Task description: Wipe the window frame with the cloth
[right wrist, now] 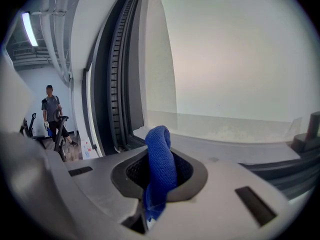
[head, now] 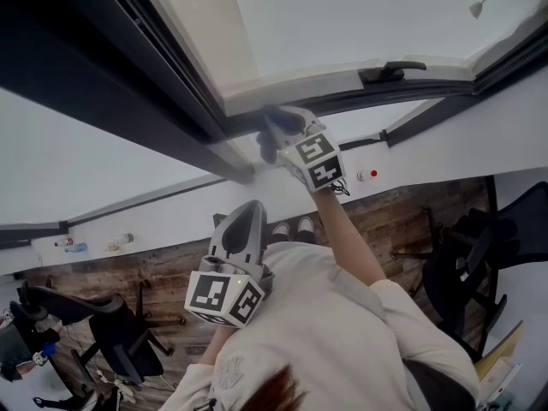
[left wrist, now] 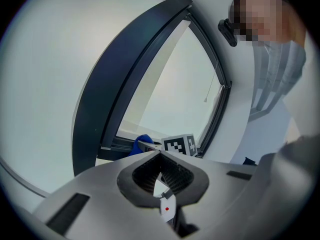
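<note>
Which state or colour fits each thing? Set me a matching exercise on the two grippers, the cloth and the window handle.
Things:
1 left gripper
2 right gripper
3 cloth
4 window handle

States and colours:
a blue
b jaws shut on nothing
c black
d jaws clamped on fabric

Pairs: 1-b, 2-d, 3-a, 4-c.

A wooden floor [head: 402, 217] bears black office chairs [head: 120, 328] at left and right.
</note>
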`<state>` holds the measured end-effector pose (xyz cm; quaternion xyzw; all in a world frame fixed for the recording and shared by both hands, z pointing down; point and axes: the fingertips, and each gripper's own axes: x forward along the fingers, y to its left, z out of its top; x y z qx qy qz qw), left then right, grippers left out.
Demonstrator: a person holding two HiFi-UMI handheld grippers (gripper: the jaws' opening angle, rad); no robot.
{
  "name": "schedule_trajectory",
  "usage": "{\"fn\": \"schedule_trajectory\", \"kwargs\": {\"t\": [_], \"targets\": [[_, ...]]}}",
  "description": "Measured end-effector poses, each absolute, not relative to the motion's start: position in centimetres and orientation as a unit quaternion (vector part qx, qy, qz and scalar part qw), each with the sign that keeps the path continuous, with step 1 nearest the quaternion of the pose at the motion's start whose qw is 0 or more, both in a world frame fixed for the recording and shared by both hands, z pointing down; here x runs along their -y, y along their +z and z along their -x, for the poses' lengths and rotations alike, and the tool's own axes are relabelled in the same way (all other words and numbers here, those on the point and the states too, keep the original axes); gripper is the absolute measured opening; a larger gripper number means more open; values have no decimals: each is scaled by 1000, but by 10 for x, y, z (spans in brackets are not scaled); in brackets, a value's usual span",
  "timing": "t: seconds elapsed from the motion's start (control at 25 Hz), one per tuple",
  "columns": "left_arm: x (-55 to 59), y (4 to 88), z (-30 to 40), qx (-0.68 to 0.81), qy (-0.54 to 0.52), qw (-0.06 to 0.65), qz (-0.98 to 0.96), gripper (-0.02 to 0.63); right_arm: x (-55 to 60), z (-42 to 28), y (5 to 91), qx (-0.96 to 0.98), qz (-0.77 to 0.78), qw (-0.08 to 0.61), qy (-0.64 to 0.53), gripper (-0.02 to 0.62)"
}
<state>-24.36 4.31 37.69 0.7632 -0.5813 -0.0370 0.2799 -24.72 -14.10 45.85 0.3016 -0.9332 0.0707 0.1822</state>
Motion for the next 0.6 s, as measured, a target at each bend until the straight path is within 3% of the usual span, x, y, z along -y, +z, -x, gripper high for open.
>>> {"fn": "schedule_trajectory", "kwargs": {"t": [0.6], "targets": [[-35,376,242,560,-41,281,-778,5,150,226,457,922,-333,178,80,48]]}}
